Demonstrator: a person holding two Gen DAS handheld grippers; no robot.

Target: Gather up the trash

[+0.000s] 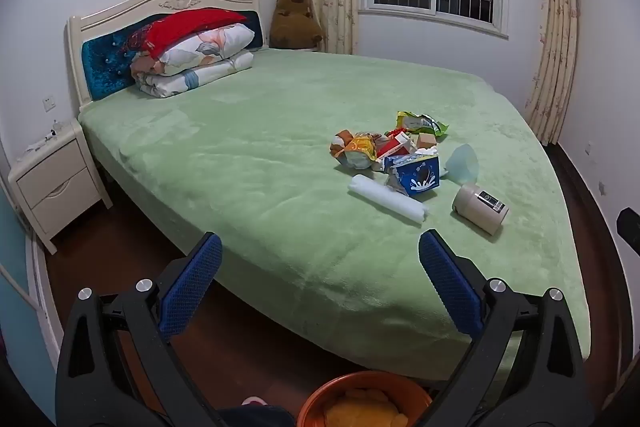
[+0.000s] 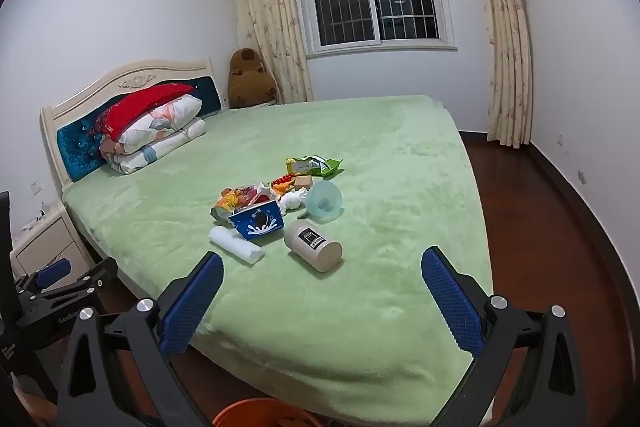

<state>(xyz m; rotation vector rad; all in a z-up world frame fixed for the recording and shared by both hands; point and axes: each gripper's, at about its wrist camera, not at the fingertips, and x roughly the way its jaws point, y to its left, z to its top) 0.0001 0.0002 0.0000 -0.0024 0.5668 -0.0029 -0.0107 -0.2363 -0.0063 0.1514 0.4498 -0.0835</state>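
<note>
The trash (image 1: 394, 153) lies in a loose pile on the green bed (image 1: 256, 163), right of centre in the left wrist view and centre frame in the right wrist view. It comprises snack wrappers (image 1: 354, 149), a green packet (image 1: 420, 123), a blue carton (image 2: 258, 221) with a white splash graphic, a white roll (image 1: 386, 199), a beige can (image 2: 314, 245) lying on its side with a dark label, and a pale blue cup (image 2: 325, 201).

An orange bin (image 1: 364, 403), already holding something yellow, sits at the bottom edge of both views, below the grippers.

Left gripper (image 1: 320, 255): jaws spread wide, nothing held. Right gripper (image 2: 322, 273): jaws spread wide, nothing held. Both hang short of the pile, near the bed's foot.

Judgement: approach stage, no item yet taken. The next move calls for reaching forward over the bed edge; the can and roll lie nearest.

Writing: characters on the carton and can label are too small to read. "GenRob" shows partly on the left gripper's body at lower left of the right wrist view.
</note>
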